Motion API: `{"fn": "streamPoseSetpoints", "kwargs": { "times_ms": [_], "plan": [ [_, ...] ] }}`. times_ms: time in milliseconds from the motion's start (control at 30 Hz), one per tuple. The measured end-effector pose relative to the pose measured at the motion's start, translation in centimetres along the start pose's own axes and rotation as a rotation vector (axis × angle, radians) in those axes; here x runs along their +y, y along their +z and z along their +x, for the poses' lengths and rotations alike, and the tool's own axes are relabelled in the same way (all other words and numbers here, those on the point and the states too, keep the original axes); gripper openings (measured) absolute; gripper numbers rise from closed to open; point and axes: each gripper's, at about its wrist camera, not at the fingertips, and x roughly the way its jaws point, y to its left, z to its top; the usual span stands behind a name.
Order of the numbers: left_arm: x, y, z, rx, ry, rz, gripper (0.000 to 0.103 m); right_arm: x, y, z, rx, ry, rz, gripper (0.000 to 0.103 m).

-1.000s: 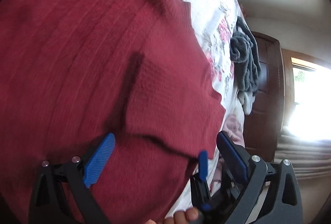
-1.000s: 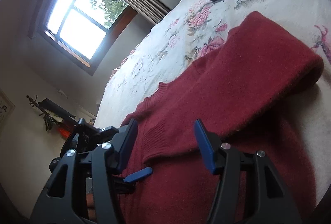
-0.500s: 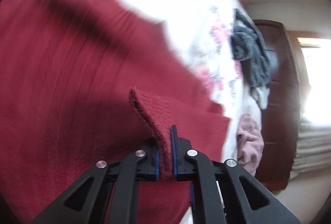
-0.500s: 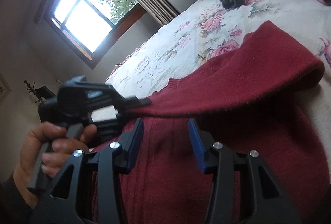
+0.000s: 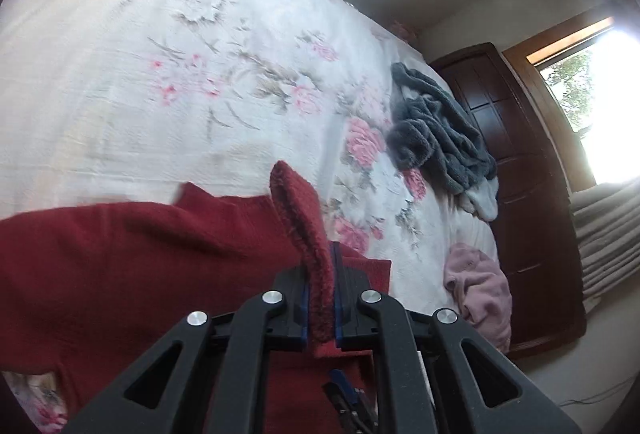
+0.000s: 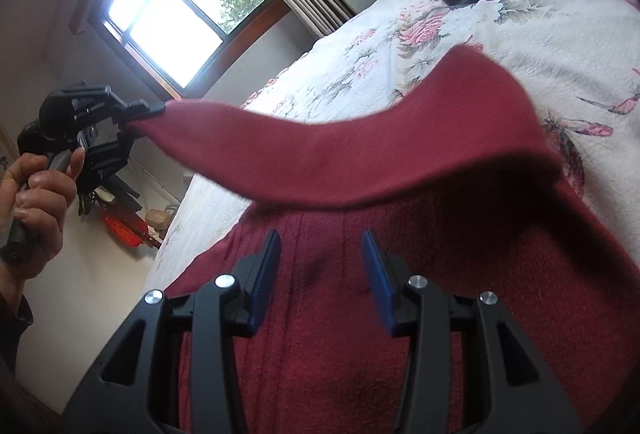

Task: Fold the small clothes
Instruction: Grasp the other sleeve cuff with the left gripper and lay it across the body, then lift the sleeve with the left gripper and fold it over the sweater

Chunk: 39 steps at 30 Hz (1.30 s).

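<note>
Left gripper: clamped on the cuff of the red sweater, sleeve lifted clear of the floral bedspread. Right gripper: jaws apart, empty, hovering just over the sweater body spread on the bed. Step in hand, by the look of it: folding the sleeve inward. Next: carry the cuff across the body, lay flat, release. Elsewhere: grey garment and pink garment near the bed edge, dark wooden door, bright window.
</note>
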Motion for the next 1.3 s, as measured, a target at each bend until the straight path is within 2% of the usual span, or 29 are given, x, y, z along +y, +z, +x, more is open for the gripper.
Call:
{"fn": "streamPoseSetpoints", "kwargs": {
  "times_ms": [200,400,533,600,667,700,800,900,933,967,1000,1100,1133,1200,1300],
  "plan": [
    [5.7,-1.1,0.1,0.016,0.066,-0.045,0.008,-0.3,0.1,0.3,0.008,-0.007,0.005,0.043],
    [12.0,-2.7,2.0,0.053,0.129,-0.121,0.008,-0.5,0.2,0.7,0.018,-0.014,0.000,0.043],
    [15.3,-3.7,3.4,0.091,0.199,-0.140,0.008,-0.6,-0.1,1.0,0.026,-0.020,0.000,0.043],
    [16.9,-4.3,3.9,0.107,0.344,-0.138,0.021,-0.7,-0.2,1.1,0.031,-0.023,-0.002,0.043],
    [18.0,-4.5,2.9,0.069,0.465,-0.163,0.035,-0.8,-0.2,1.1,0.034,-0.024,-0.002,0.043],
    [18.3,-4.5,2.1,0.035,0.443,-0.186,0.040,-0.8,-0.3,1.1,0.034,-0.025,-0.002,0.043],
    [17.9,-4.9,0.6,-0.029,0.306,-0.205,0.040,-0.9,-0.3,1.1,0.033,-0.023,0.002,0.043],
    [17.4,-5.7,1.8,-0.013,0.167,-0.207,0.042,-0.8,-0.4,1.1,0.036,-0.024,-0.001,0.043],
    [17.7,-5.9,2.6,0.007,0.149,-0.223,0.042,-0.8,-0.4,1.1,0.037,-0.023,-0.001,0.043],
    [18.1,-6.2,3.5,0.030,0.156,-0.239,0.042,-0.8,-0.5,1.1,0.037,-0.025,-0.003,0.043],
    [18.9,-6.6,4.6,0.060,0.195,-0.257,0.042,-0.8,-0.5,1.1,0.039,-0.024,-0.003,0.043],
    [20.7,-6.7,5.0,0.060,0.208,-0.273,0.033,-0.8,-0.5,1.1,0.041,-0.027,-0.005,0.043],
    [20.9,-6.5,4.3,0.043,0.221,-0.276,0.033,-0.9,-0.6,1.1,0.042,-0.027,-0.005,0.043],
    [21.8,-6.6,1.6,-0.011,0.266,-0.302,0.046,-0.9,-0.9,1.3,0.054,-0.033,-0.016,0.043],
    [24.0,-7.6,-3.4,-0.071,0.259,-0.365,0.047,-0.8,-1.8,1.6,0.100,-0.033,-0.044,0.043]
  ]
}}
